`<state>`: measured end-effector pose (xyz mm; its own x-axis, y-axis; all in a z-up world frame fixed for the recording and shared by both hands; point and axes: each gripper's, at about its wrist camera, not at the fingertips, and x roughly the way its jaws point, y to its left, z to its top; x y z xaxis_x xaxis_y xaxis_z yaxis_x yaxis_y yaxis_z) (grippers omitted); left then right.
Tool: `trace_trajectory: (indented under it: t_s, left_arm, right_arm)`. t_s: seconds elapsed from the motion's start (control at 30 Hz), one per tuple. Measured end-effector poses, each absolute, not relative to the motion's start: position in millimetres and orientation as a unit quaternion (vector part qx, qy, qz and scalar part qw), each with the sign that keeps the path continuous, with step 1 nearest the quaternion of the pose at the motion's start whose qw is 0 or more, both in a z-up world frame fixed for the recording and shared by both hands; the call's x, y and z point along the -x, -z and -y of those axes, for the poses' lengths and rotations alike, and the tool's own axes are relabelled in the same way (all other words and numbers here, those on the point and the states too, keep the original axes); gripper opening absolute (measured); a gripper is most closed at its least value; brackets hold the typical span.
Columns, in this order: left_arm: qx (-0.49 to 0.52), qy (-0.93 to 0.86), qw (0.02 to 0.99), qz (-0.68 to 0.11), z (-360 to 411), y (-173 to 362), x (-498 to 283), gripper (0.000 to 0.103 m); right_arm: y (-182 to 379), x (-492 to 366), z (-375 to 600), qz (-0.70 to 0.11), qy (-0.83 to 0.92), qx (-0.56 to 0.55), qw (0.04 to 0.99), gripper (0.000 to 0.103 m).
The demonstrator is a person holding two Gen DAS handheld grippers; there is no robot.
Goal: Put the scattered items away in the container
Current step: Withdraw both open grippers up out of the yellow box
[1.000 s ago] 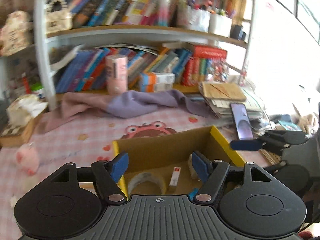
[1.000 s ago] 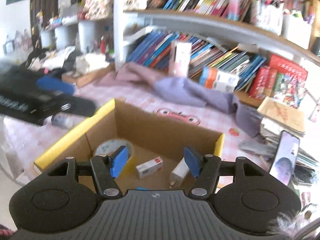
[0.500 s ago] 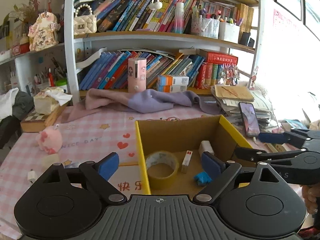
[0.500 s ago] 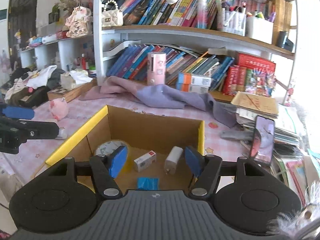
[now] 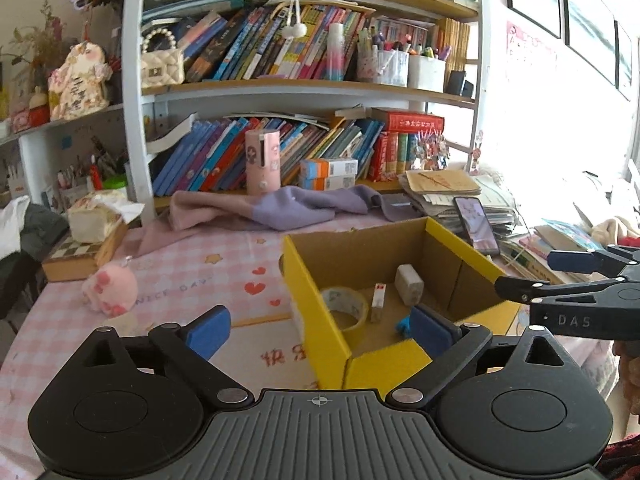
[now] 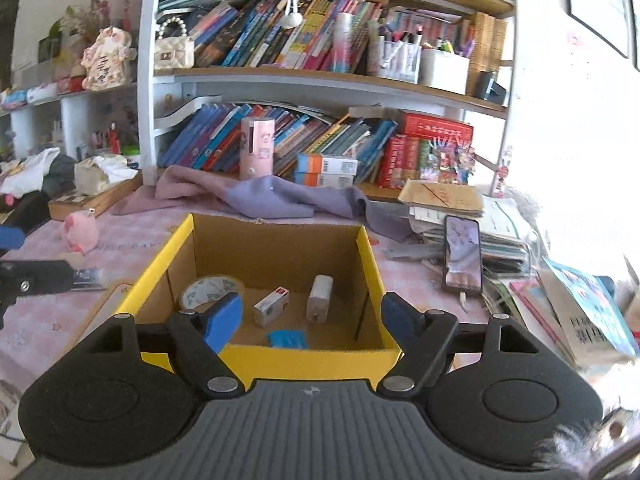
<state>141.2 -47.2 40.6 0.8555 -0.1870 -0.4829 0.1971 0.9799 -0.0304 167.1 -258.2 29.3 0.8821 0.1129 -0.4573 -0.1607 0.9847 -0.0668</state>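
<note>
A yellow-rimmed cardboard box (image 6: pixel 376 264) (image 5: pixel 312 296) sits on the pink checked tablecloth. Inside lie a tape roll (image 6: pixel 210 290) (image 5: pixel 345 306), a small red-and-white box (image 6: pixel 272 306) (image 5: pixel 378 302), a white charger (image 6: pixel 319 297) (image 5: pixel 409 284) and a blue scrap (image 6: pixel 288 338) (image 5: pixel 402 325). My left gripper (image 5: pixel 318 330) is open and empty, over the box's near left corner. My right gripper (image 6: pixel 310 316) is open and empty, just in front of the box's near wall; it shows at the right of the left wrist view (image 5: pixel 560 276). A pink plush pig (image 5: pixel 112 288) (image 6: pixel 80 232) lies on the cloth left of the box.
A bookshelf (image 5: pixel 280 92) stands behind the table. A purple cloth (image 5: pixel 280 208) lies before it. A phone (image 6: pixel 462 254) rests on stacked papers and books to the right. A tissue box (image 5: pixel 96 216) on a checkered book sits at the left.
Both grippers have pulled back and up from the box, so more of the box and table shows. The left view has shifted left, the box now lying to its right.
</note>
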Motion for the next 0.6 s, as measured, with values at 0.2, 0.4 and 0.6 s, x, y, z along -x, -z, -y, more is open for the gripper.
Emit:
trace_trajectory:
  t_s: [0.2, 0.4, 0.6]
  left_arm:
    - [0.009, 0.088, 0.963, -0.255, 8, -35, -113, 0.099]
    - [0.013, 0.075, 0.96, -0.268, -25, -27, -90, 0.099]
    - [-0.037, 0.059, 0.956, -0.283, -44, -15, -69, 0.099]
  right_arm:
    - [-30, -134, 232, -0.232, -0.051, 0.06, 0.97, 0.076]
    - [-20, -101, 209, -0.253, -0.023, 0.047, 0.966, 0.076]
    - [-4, -78, 180, -0.293, -0.025, 0.048, 0.955, 0.076]
